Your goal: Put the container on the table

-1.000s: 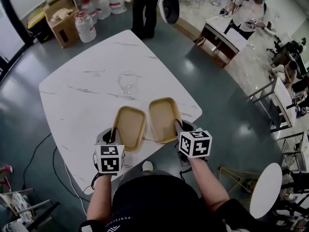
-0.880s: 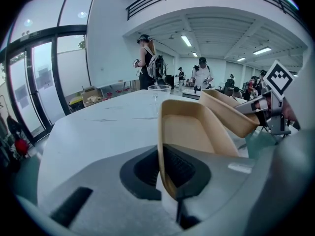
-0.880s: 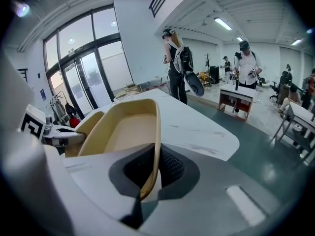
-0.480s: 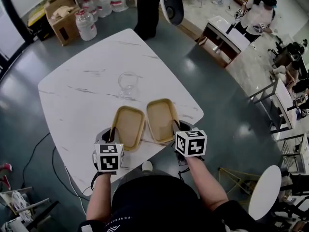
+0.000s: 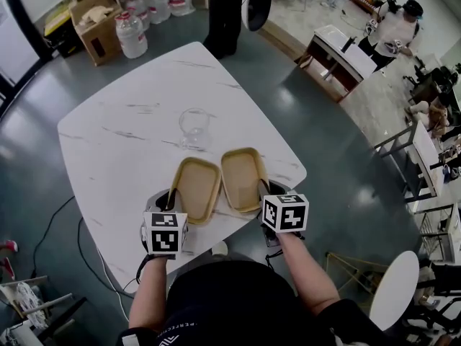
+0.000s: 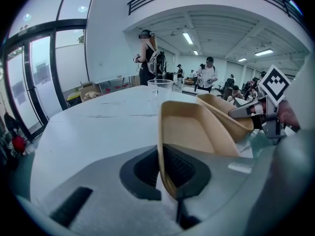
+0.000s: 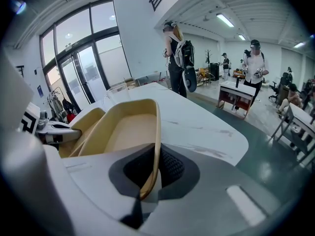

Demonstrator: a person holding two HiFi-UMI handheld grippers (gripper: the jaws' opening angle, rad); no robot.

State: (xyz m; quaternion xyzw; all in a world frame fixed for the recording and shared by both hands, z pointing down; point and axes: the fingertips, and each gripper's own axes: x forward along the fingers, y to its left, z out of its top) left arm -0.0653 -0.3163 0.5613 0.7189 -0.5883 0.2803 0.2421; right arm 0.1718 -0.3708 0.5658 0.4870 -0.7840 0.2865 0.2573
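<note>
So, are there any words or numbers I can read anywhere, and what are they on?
No words can be read.
White print on the person's black shirt: too small and blurred.
Labels on the water bottles: too small.
Marker cubes: black-and-white squares only, no letters.

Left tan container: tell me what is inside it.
Nothing shows inside the left tan container; its floor is bare. The left gripper, shut on its near rim, covers that end in the head view.

Table [image 5: 122,143]: white marble, thin grey veins. Left container [image 5: 193,189], right container [image 5: 243,179]: plain tan. Glass [image 5: 194,129]: clear. Left gripper [image 5: 171,197], right gripper [image 5: 263,189]: grey bodies, black pads, white cubes with black square markers. Floor [image 5: 338,164]: dark grey-green.
</note>
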